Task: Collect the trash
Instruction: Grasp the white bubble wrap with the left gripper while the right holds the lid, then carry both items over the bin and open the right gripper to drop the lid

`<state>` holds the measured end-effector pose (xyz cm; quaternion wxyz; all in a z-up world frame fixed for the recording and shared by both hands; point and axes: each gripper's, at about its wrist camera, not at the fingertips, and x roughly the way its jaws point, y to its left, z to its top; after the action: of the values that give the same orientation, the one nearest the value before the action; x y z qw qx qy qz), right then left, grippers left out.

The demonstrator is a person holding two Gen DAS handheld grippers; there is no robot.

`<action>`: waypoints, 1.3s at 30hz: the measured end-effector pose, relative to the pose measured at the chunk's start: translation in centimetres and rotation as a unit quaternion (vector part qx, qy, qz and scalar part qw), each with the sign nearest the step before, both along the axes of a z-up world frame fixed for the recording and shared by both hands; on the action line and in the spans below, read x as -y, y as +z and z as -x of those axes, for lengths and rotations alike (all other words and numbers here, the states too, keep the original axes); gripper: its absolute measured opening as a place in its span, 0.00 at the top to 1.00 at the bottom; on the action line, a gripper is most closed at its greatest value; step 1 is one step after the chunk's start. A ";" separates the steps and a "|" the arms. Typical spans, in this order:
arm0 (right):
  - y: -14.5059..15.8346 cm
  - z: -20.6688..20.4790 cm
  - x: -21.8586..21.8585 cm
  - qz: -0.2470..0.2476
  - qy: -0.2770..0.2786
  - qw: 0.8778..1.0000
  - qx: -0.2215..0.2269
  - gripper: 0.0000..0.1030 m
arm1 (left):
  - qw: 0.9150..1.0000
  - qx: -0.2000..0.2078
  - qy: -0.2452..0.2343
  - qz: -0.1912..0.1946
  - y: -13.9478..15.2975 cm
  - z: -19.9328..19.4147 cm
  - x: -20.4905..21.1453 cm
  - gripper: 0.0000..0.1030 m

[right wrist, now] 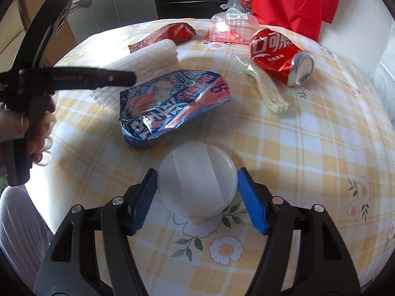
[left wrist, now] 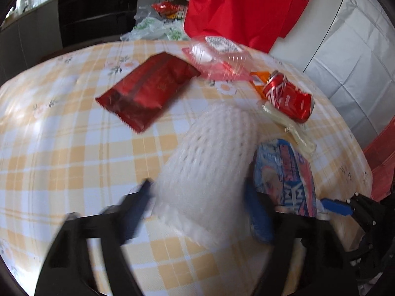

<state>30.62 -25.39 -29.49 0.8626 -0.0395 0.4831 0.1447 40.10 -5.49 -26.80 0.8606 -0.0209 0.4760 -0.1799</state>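
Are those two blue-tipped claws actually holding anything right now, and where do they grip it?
Left gripper straddles the near end of the white foam sleeve; right gripper flanks the round plastic lid at its sides. Whether the pads press yet cannot be told.

The left wrist view was smeared by motion: the left hand-held gripper [left wrist: 197, 212] and the white foam net [left wrist: 209, 162] between its fingers were too blurred to tell whether the pads touched it. The net hid part of the blue wrapper [left wrist: 286, 172]. In the right wrist view, the other gripper's black frame covered the net's near end, and the picture's edge cut off the person's hand [right wrist: 37, 133].
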 end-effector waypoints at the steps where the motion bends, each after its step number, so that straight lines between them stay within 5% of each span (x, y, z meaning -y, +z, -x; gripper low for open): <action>1: 0.1 0.2 0.1 -0.003 -0.004 1.000 -0.001 0.35 | 1.000 0.007 0.000 0.001 0.3 0.3 -0.3 0.50; 4: 0.2 0.6 0.5 -0.010 -0.013 1.000 -0.002 0.35 | 1.000 0.027 0.000 0.003 1.4 1.3 -1.0 0.67; 7: 0.6 1.2 0.9 -0.015 -0.023 1.000 0.002 0.35 | 0.999 0.043 0.009 0.003 2.5 2.4 -2.1 0.69; 20: 5.4 4.9 0.7 -0.030 -0.031 0.998 0.047 0.35 | 0.991 0.125 0.039 0.009 8.8 11.0 -6.5 0.70; 32: 11.8 11.0 -1.5 -0.057 0.008 0.992 0.109 0.35 | 0.985 0.157 0.062 0.045 13.0 22.5 -9.4 0.70; 39: 14.5 15.6 -3.1 -0.071 0.034 0.987 0.137 0.35 | 0.981 0.160 0.078 0.074 13.1 28.9 -9.9 0.70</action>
<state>14.99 -22.32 -15.01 0.9159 -0.0142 0.3471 0.2013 11.24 4.42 -13.70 0.9332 -0.0926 0.3144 -0.1476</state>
